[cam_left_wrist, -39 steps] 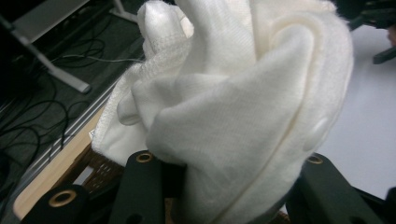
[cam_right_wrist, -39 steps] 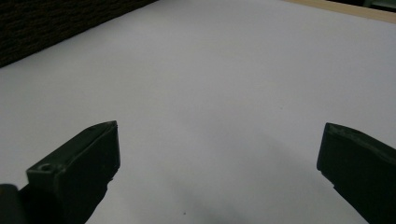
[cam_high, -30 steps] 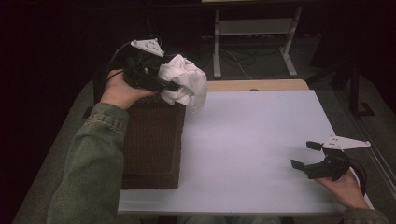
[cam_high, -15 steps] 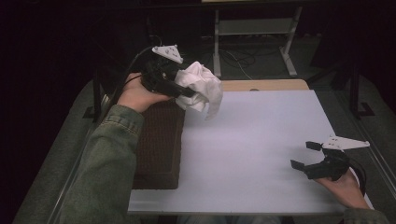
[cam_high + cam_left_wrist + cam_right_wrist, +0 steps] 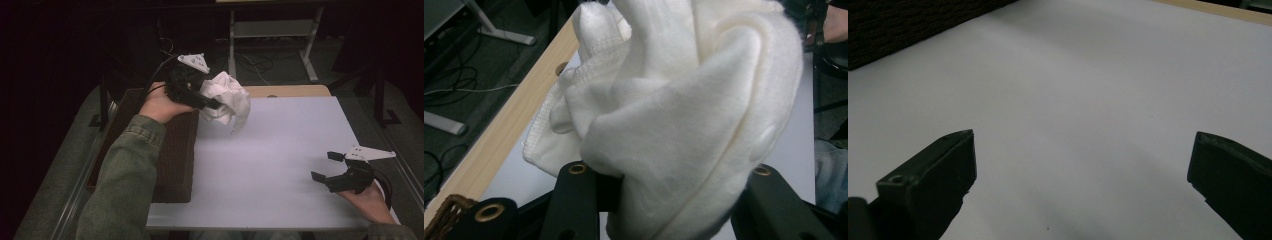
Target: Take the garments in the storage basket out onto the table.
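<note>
White cotton-like knit, soft and crumpled: that is the bundled white cloth we find clamped in the left tongs, held in the air above the far left corner of the pale grey worktop, just past the edge of the dark brown woven basket. In the left gripper view the white cloth bulges out between the black jaws, with a stitched hem showing at the upper left and a loose tail hanging down. We judge it light and limp, not fragile, unlikely to slip from a firm pinch, but it will sag and unfold wherever it is unsupported. A hold on the thick bunched middle carries it well; for spreading it flat, the hemmed edge or a corner looks the better place to take hold. The right tongs rest low near the right front of the worktop with jaws spread wide and nothing between them; the right gripper view confirms bare surface ahead. Of the basket we see the woven top face and one side; what it holds, if anything, we cannot tell in this dim light.
</note>
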